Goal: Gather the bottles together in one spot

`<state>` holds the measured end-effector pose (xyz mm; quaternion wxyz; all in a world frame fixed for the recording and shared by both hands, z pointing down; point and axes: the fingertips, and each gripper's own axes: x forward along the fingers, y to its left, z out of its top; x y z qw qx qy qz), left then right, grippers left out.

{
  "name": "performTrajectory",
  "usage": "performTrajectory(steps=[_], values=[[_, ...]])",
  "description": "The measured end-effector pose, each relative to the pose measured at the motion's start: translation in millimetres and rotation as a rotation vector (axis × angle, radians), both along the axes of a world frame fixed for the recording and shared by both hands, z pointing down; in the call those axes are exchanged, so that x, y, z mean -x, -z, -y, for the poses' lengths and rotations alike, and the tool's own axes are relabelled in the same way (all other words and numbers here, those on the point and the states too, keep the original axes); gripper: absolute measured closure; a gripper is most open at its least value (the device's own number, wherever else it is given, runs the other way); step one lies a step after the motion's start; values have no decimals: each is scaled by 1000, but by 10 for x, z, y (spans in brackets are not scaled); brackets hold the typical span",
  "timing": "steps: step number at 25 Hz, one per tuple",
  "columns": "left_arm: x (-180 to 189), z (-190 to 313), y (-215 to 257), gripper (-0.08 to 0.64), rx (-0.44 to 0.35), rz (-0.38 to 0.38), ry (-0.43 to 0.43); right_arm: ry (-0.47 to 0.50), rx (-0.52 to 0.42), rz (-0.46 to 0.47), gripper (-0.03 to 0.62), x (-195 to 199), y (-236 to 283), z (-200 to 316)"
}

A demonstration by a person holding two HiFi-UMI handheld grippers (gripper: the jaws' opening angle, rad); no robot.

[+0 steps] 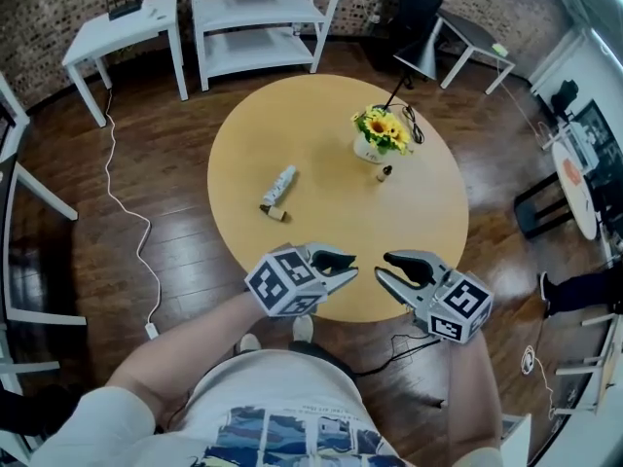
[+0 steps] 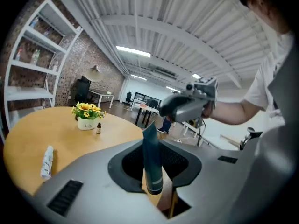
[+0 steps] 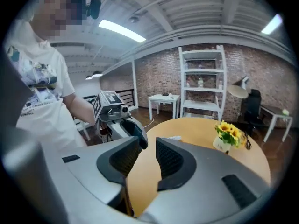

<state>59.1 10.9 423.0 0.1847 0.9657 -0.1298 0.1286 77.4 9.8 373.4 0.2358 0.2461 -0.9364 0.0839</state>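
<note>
While left gripper (image 1: 346,263) grips: dark teal plastic tube (image 2: 152,153), jaws tight.
Right gripper (image 1: 384,266): half-open, empty.
Next: lower tube gently beside white cylindrical bottle (image 1: 277,189), toward tan round table's (image 1: 321,125) left edge.

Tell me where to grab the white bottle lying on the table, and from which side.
Probably best: grip the white bottle across mid-body from above, jaws astride its width. It lies flat, both long sides free. The right gripper is open and empty.

Head cam looks steeply down on table (image 1: 321,134). My left gripper (image 1: 348,266) cam, low at near edge, faces right gripper (image 1: 382,267), and vice versa. All share flowers (image 1: 382,129).
</note>
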Motion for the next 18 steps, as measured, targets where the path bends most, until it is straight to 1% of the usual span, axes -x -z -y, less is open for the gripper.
performTrajectory(steps=[2,5,6,8,10,11,12,15,18], values=[[-122,-21,13,491,-42,41,-41,139,7,-54,473,76,52,83],[-272,15,-13,491,-98,99,-85,324,58,-106,485,174,16,145],[-317,42,-48,492,-115,119,-93,380,71,-135,502,189,-27,145],[-401,100,-110,491,-139,157,-104,485,93,-202,506,187,-132,129],[-480,165,-151,491,-157,192,-110,570,115,-258,520,158,-228,140],[-522,202,-171,491,-166,207,-111,601,121,-280,524,133,-274,164],[-565,239,-197,491,-175,222,-109,627,123,-298,561,102,-317,193],[-674,340,-298,491,-178,248,-95,674,118,-328,568,8,-402,278],[-746,460,-332,483,-163,244,-61,690,95,-342,568,-73,-445,391]])
